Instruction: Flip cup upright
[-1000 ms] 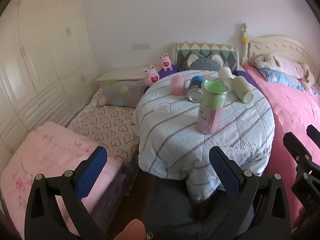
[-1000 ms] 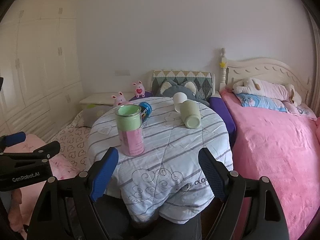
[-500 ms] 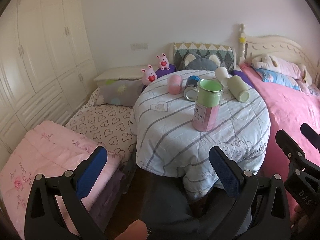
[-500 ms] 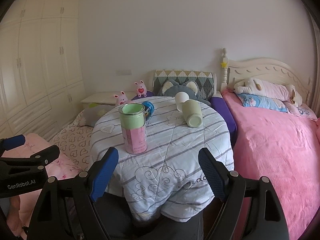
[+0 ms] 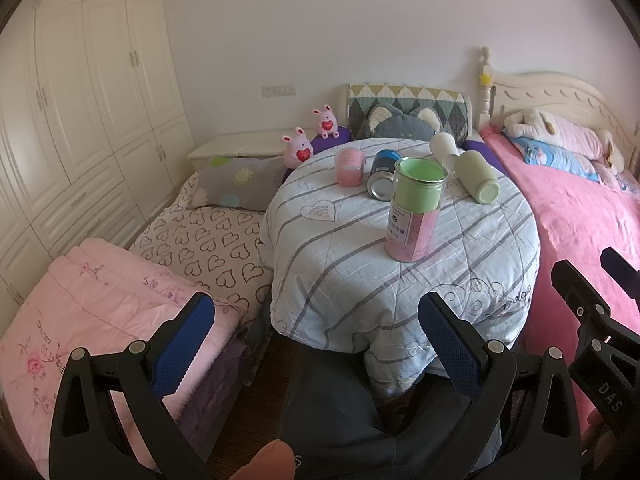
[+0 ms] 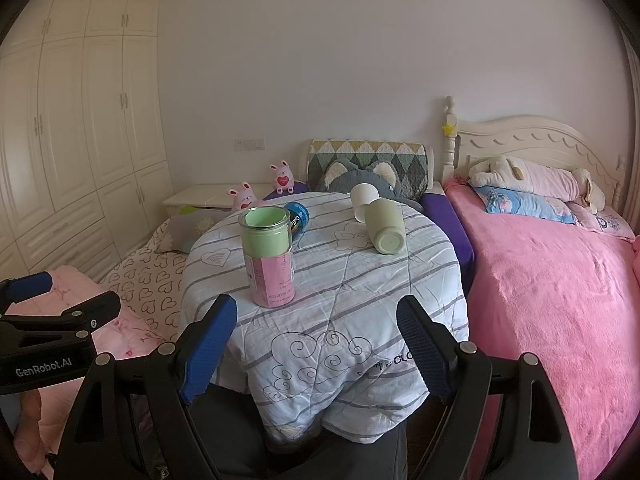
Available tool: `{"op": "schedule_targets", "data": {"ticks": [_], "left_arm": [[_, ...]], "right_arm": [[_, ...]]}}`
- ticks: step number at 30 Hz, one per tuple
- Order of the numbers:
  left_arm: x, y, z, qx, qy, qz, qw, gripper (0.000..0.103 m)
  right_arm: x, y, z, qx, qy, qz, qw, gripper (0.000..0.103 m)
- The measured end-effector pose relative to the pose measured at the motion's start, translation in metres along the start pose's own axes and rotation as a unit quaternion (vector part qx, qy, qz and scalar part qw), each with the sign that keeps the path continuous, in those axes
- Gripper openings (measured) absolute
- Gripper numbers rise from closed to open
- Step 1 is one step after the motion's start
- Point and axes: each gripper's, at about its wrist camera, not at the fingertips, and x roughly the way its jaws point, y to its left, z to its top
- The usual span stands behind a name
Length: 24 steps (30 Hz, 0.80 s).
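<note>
A pink cup with a green inside (image 5: 414, 208) stands upright on the round quilt-covered table (image 5: 344, 272); it also shows in the right wrist view (image 6: 269, 254). Behind it lie a blue can (image 5: 383, 179) on its side, a pale green cup (image 5: 478, 176) on its side and a white cup (image 5: 443, 148) on its side. A small pink cup (image 5: 349, 167) stands at the back left. My left gripper (image 5: 316, 332) is open and empty, short of the table's near edge. My right gripper (image 6: 316, 340) is open and empty, also short of the near edge.
A pink bed (image 6: 560, 288) runs along the right of the table. A low mattress with heart print (image 5: 200, 240) and a folded pink quilt (image 5: 92, 304) lie to the left. White wardrobes (image 5: 60, 120) line the left wall. Plush toys (image 5: 298, 147) and cushions sit behind the table.
Both grippers have drawn back from the table and risen a little; the cups look smaller and farther. Both jaws stay open. The cups have not moved.
</note>
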Motion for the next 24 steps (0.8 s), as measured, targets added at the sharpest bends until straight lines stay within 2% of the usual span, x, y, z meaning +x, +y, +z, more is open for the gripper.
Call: {"op": "schedule_targets", "data": {"ticks": [9,24], "left_arm": [[0.0036,0.0017,-0.0023,-0.015,0.008,-0.002,0.9999,0.103],[0.0018,0.0005,-0.0009,-0.008,0.004,-0.002,1.0000,0.103]], "right_arm": [[0.0006,-0.0001,-0.0002,0.000,0.000,0.000,1.000,0.084],[0.0001,0.0009,-0.0022,0.000,0.004,0.001,1.000,0.084]]}}
